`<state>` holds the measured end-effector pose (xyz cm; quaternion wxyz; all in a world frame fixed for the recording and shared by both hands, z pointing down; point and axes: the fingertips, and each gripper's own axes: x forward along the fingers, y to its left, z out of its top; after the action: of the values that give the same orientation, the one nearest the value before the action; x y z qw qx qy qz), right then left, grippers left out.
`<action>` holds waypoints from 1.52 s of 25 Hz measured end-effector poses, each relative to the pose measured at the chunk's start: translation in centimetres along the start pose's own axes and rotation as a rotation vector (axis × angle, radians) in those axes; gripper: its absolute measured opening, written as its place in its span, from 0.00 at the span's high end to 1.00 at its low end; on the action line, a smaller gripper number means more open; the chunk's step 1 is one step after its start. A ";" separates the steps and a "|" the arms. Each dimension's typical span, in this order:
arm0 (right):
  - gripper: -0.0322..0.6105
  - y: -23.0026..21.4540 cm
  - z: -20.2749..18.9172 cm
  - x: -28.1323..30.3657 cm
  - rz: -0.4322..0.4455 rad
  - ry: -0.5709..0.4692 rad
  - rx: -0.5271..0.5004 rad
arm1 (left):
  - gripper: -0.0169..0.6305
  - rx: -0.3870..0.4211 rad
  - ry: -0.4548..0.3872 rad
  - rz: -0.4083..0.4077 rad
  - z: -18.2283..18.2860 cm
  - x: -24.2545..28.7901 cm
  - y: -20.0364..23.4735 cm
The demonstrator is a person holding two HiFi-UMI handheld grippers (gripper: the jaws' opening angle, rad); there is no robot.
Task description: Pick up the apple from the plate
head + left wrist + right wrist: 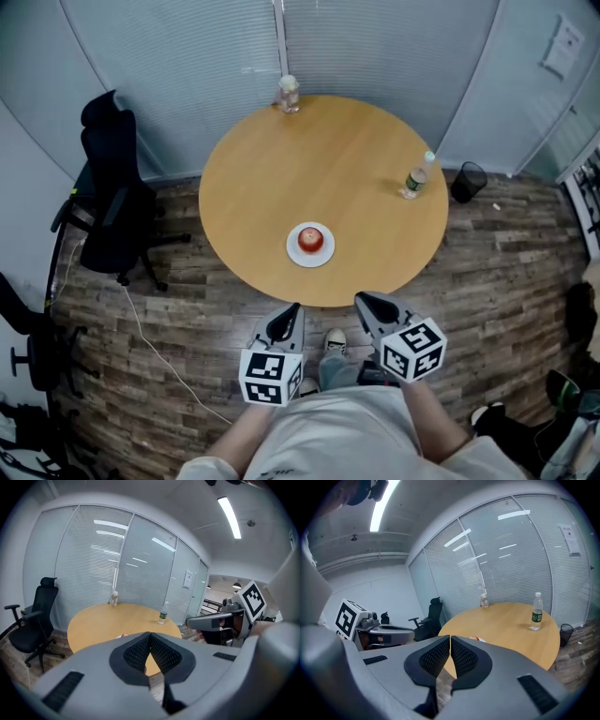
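Observation:
A red apple (pixel 310 239) sits on a small white plate (pixel 294 253) near the front edge of a round wooden table (pixel 324 178). My left gripper (pixel 293 308) and right gripper (pixel 360 299) hover side by side over the floor just short of the table edge, both shut with nothing between the jaws. In the left gripper view the jaws (pixel 150 634) hide most of the plate; only a sliver of the apple (pixel 123 634) shows. The right gripper view shows its closed jaws (pixel 450 638) with the apple (pixel 474 639) peeking over them.
A green-labelled water bottle (pixel 415 177) stands at the table's right edge and a small jar (pixel 289 94) at its far edge. A black office chair (pixel 111 202) stands left of the table, a black bin (pixel 468 182) to the right. A cable (pixel 150 342) lies on the wooden floor.

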<state>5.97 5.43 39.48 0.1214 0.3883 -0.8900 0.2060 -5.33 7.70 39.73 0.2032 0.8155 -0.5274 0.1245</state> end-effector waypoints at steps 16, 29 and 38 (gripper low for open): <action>0.90 -7.1 6.7 7.0 0.081 -0.008 -0.032 | 0.97 -0.003 -0.021 0.063 5.9 8.7 2.5; 0.90 -7.5 7.6 9.2 0.027 -0.006 0.004 | 0.97 0.032 0.000 0.024 7.8 10.5 5.5; 0.90 -8.8 6.7 10.4 0.007 0.032 0.027 | 0.97 0.019 0.039 0.003 6.7 11.9 6.2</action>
<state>5.14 -9.74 39.92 0.1298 0.3834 -0.8864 0.2247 -6.17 -7.27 39.98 0.2054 0.8140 -0.5235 0.1455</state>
